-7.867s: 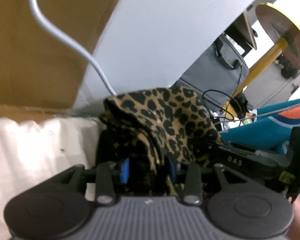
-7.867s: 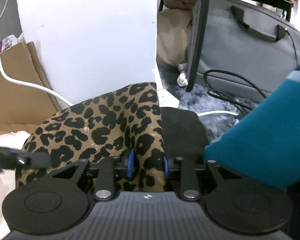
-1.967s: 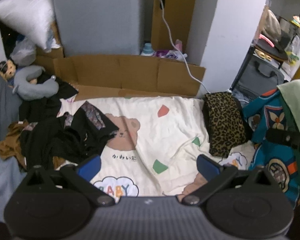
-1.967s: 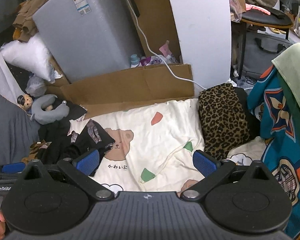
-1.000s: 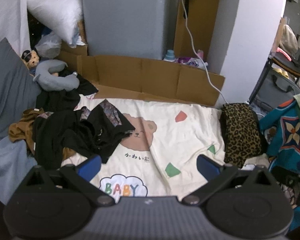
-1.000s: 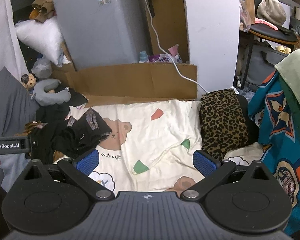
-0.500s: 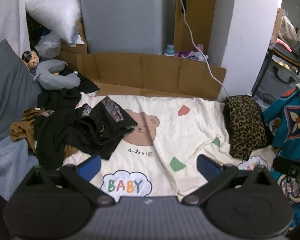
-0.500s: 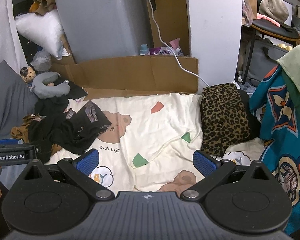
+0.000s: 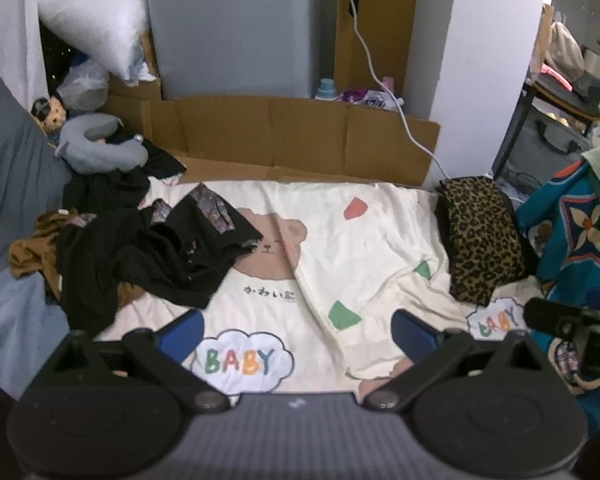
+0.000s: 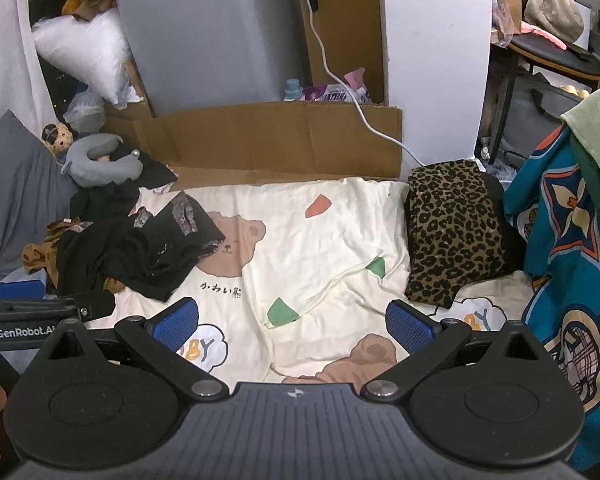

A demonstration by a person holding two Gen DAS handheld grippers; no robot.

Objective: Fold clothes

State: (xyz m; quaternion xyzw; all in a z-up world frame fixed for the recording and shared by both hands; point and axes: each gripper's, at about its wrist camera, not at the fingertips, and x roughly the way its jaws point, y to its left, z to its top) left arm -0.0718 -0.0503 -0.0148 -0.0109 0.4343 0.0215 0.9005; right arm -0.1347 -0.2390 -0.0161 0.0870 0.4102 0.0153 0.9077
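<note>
A folded leopard-print garment (image 9: 480, 236) (image 10: 452, 232) lies at the right edge of the cream bear-print blanket (image 9: 340, 248) (image 10: 324, 240). A heap of crumpled black clothes (image 9: 152, 256) (image 10: 136, 252) with a brown piece sits on the blanket's left side. My left gripper (image 9: 296, 332) hangs open above the blanket's near edge, holding nothing. My right gripper (image 10: 292, 324) is open too, over the same near edge, well short of both the heap and the leopard garment.
Brown cardboard (image 9: 292, 136) stands along the blanket's far side, with a grey appliance (image 10: 212, 36) and a white pillar (image 10: 436, 52) behind. A grey neck pillow (image 9: 100, 148) and a white pillow (image 10: 84, 52) lie far left. A teal patterned cloth (image 10: 568, 240) hangs at right.
Both grippers let go of the leopard garment, which now lies folded at the blanket's right edge, and pulled back and up. In the last second the left view has shifted slightly.
</note>
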